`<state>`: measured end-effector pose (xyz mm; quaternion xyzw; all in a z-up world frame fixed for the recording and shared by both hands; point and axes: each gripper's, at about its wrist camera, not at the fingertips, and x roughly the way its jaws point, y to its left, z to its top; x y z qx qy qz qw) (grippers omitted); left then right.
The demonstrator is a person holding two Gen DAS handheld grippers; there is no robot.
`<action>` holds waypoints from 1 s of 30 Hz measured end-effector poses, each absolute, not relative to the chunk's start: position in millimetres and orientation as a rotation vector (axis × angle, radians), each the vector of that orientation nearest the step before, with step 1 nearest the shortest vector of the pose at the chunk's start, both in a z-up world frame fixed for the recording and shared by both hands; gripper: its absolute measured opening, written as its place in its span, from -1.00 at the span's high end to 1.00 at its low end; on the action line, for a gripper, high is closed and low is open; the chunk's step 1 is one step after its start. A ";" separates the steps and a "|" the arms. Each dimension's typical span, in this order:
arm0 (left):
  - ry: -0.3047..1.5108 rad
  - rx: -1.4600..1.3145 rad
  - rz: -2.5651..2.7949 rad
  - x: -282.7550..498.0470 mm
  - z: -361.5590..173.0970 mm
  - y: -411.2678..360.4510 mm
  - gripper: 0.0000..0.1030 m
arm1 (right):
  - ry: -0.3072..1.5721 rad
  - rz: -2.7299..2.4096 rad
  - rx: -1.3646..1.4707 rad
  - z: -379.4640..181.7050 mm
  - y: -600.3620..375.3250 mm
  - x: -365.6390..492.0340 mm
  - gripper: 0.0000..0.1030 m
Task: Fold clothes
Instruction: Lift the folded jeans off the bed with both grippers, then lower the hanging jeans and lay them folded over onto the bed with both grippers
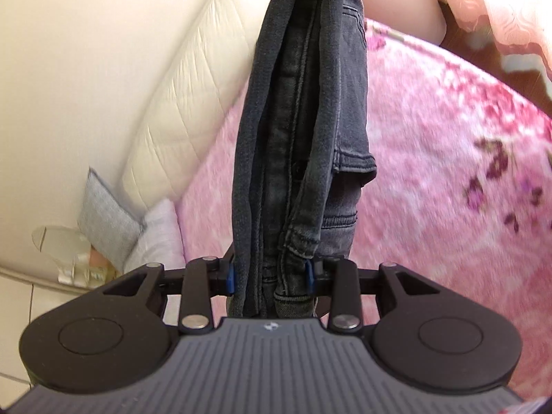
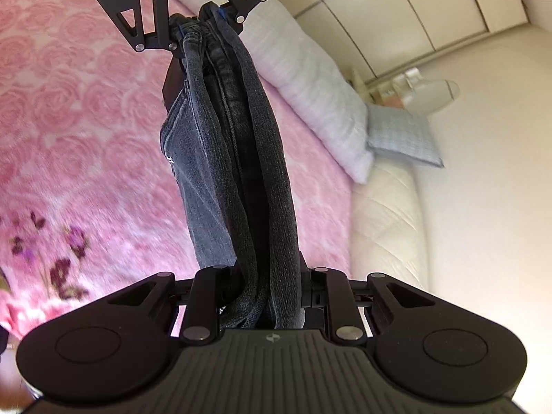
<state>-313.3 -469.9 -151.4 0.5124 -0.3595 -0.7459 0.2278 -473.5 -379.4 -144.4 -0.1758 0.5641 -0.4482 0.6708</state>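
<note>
1. the dark grey jeans (image 1: 303, 120) are bunched lengthwise into a thick rope of denim, strung between the two grippers and held up clear above the bed (image 1: 431, 172).
2. the left gripper (image 1: 270, 274) has its fingers closed most of the way, the blue pads (image 1: 230, 277) pressing on one gathered end of the jeans; seams and a hem edge stick out just at the grip.
3. the right gripper (image 2: 264, 296) is likewise clamped narrow on the other end of the jeans, folds of denim packed between its fingers.
4. seen from the right wrist view, the left gripper sits at the far end of the jeans, above the bed, biting the bundle.
5. a loose flap of the jeans with a pocket seam hangs down off the bundle toward the bed.
6. the bed wears a pink rose-textured cover (image 2: 86, 103), with a patch of purple flowers (image 2: 51, 252) printed on it.
7. along the side of the bed runs a cream quilted headboard (image 1: 179, 103).
8. a white pillow (image 2: 310, 86) lies on the bed against the headboard, and a small grey checked cushion (image 2: 403, 134) sits at the pillow's end.
9. beyond the bed, pale wardrobe doors (image 2: 431, 10) line the wall.
10. a pink curtain (image 1: 483, 0) hangs past the bed's far side.
</note>
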 end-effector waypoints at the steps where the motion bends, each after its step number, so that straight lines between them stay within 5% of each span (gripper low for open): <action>1: -1.003 1.407 -2.062 -322.4 -148.0 -468.6 0.39 | 1.274 -1.024 -0.391 -141.9 -377.1 -481.0 0.60; 20: -1.046 1.474 -2.069 -569.0 -139.9 -496.2 0.38 | 1.245 -1.102 -0.316 -141.6 -405.7 -710.9 0.59; 30: -1.007 1.470 -2.058 -614.7 -137.5 -525.1 0.38 | 1.248 -1.070 -0.333 -138.0 -440.2 -765.0 0.59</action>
